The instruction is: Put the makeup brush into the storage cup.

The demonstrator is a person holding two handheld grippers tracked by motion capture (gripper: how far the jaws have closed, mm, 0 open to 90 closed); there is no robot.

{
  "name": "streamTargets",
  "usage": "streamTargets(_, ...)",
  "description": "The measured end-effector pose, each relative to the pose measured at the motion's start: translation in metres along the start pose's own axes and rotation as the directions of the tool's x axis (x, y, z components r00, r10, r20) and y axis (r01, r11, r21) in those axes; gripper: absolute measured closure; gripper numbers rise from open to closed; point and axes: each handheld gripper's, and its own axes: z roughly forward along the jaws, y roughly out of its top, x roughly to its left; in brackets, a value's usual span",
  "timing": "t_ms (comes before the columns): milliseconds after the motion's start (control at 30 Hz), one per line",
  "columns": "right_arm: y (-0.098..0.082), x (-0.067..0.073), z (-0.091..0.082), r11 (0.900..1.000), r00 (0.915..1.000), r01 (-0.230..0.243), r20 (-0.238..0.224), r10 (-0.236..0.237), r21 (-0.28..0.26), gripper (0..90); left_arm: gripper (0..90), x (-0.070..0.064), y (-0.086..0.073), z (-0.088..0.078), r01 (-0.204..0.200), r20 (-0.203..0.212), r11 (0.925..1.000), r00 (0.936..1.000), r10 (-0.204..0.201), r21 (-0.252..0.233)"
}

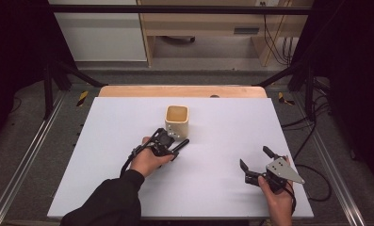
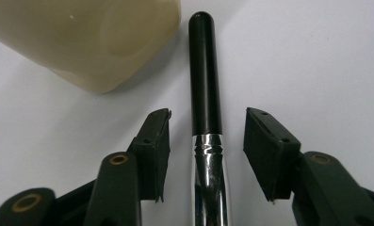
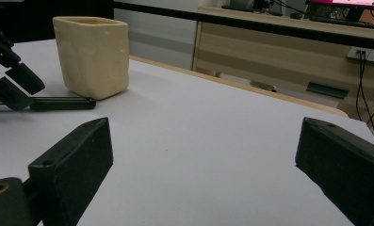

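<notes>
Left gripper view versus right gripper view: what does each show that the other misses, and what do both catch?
Left gripper view alone: the shiny chrome ferrule of the black-handled tool, lying on the table between the left tongs, which stand open on either side of it.

Right gripper view alone: the cream square cup's open rim, the wooden desk behind the table, and the right tongs, open over bare table.

Both: the cream square cup, the tool's black handle, and the white tabletop.

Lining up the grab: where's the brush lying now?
The brush lies flat on the table, between the open left tool's jaws, its black tip beside the cup.
</notes>
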Motion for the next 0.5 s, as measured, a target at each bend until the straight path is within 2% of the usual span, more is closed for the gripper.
streamTargets(500, 0.0000, 0.0006, 0.0001, 1.000, 1.0000, 0.004, 0.000, -0.004, 0.007, 4.8, 60.5, 0.0009, 0.0010, 0.0044, 0.042, -0.004, 0.9991, 0.9991, -0.042, 0.002)
